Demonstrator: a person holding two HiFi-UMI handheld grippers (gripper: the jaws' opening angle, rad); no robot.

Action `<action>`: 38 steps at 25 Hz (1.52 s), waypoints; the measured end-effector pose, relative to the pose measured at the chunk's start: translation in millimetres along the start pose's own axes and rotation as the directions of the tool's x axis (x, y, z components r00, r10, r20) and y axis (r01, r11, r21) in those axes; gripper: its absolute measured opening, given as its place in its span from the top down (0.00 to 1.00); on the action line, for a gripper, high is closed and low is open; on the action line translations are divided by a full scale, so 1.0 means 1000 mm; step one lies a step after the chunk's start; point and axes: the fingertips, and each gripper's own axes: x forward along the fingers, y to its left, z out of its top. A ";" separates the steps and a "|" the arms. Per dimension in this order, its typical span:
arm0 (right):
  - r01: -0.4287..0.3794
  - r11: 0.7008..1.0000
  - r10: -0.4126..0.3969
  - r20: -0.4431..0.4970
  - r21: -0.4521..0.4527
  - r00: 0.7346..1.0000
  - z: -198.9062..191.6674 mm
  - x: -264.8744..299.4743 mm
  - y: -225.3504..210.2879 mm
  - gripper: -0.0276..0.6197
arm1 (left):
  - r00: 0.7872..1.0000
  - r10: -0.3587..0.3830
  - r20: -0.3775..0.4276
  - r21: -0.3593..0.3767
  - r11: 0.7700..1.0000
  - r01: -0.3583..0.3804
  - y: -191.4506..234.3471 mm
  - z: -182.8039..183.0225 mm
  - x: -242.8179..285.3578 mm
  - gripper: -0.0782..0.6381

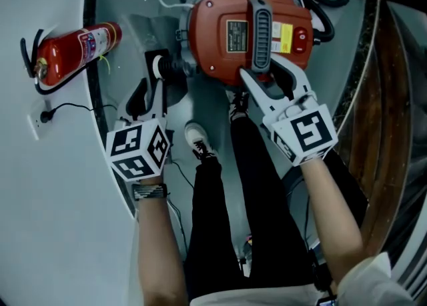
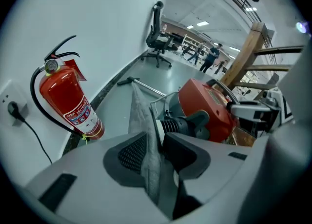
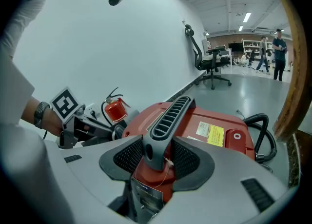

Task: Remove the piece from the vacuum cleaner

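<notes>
The red vacuum cleaner (image 1: 220,31) (image 2: 204,106) (image 3: 219,120) stands on the floor in front of the person's feet. My right gripper (image 1: 270,75) (image 3: 157,162) is shut on the near end of its grey slotted handle (image 1: 260,28) (image 3: 168,115), with a pad pressed on each side. My left gripper (image 1: 155,75) (image 2: 155,150) is at the vacuum's left side, by the black ribbed connector (image 1: 175,68) (image 2: 183,123). Its jaws stand open. A grey flat piece (image 2: 146,130) runs between them without being pinched.
A red fire extinguisher (image 1: 73,51) (image 2: 66,103) stands by the white wall, near a wall socket (image 1: 43,117). A black hose (image 1: 327,25) (image 3: 261,135) loops behind the vacuum. A wooden frame (image 1: 393,131) (image 2: 243,62) rises on the right. The person's legs (image 1: 247,198) stand just below the vacuum.
</notes>
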 end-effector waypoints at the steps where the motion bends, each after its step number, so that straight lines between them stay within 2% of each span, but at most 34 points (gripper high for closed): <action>1: 0.002 1.000 -0.002 0.004 0.000 1.000 0.000 0.000 0.000 0.66 | 1.000 0.003 -0.029 0.027 1.000 -0.002 -0.001 -0.005 -0.001 0.72; 3: 0.007 1.000 -0.007 0.013 0.002 1.000 0.000 -0.001 -0.001 0.66 | 0.997 0.018 -0.072 0.064 0.998 -0.013 -0.003 -0.010 0.000 0.73; 5: 0.009 1.000 -0.010 0.020 0.007 1.000 0.000 -0.001 -0.002 0.66 | 0.996 0.029 -0.089 0.065 0.998 -0.023 -0.003 -0.012 0.002 0.76; 13: 0.006 1.000 -0.006 0.010 0.004 1.000 0.000 -0.001 -0.001 0.66 | 0.993 0.058 -0.106 0.081 0.995 -0.050 -0.002 -0.011 0.004 0.83; 26: -0.002 1.000 0.002 -0.004 0.001 1.000 0.000 0.000 -0.001 0.66 | 0.990 0.071 -0.125 0.122 0.991 -0.056 0.007 -0.010 0.006 0.83; 38: -0.005 1.000 0.005 -0.008 0.001 1.000 -0.001 0.000 -0.001 0.66 | 0.986 0.069 -0.150 0.092 0.994 -0.055 0.011 -0.011 0.009 0.82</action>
